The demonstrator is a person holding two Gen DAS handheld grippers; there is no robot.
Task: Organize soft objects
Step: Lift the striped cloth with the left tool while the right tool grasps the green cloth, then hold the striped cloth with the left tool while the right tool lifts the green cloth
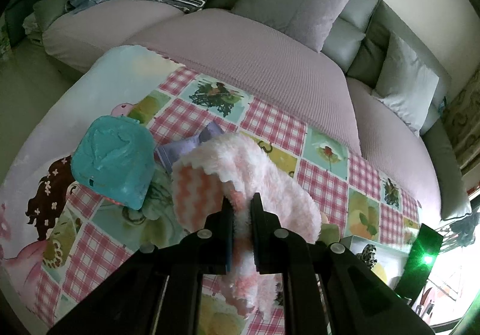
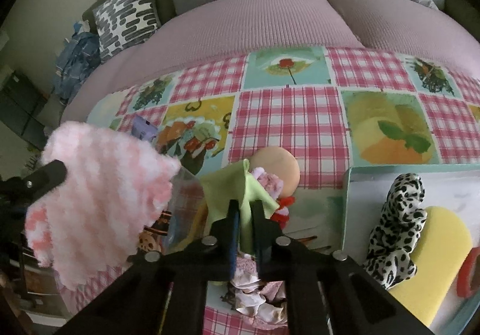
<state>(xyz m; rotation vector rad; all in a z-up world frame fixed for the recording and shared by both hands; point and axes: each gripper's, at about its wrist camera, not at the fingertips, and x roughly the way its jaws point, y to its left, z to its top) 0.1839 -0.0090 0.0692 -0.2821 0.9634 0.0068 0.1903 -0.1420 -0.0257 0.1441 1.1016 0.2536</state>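
Red ring [image 2: 468,272] cut by right edge; purple packet [image 1: 192,146] half hidden behind pink fluffy cloth [image 1: 264,185].

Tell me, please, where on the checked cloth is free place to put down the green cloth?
Free: the checked squares beyond the round peach cushion, toward the pink sofa cover, left of the box. Crowded: near the right gripper holding the green cloth, and around the teal block.
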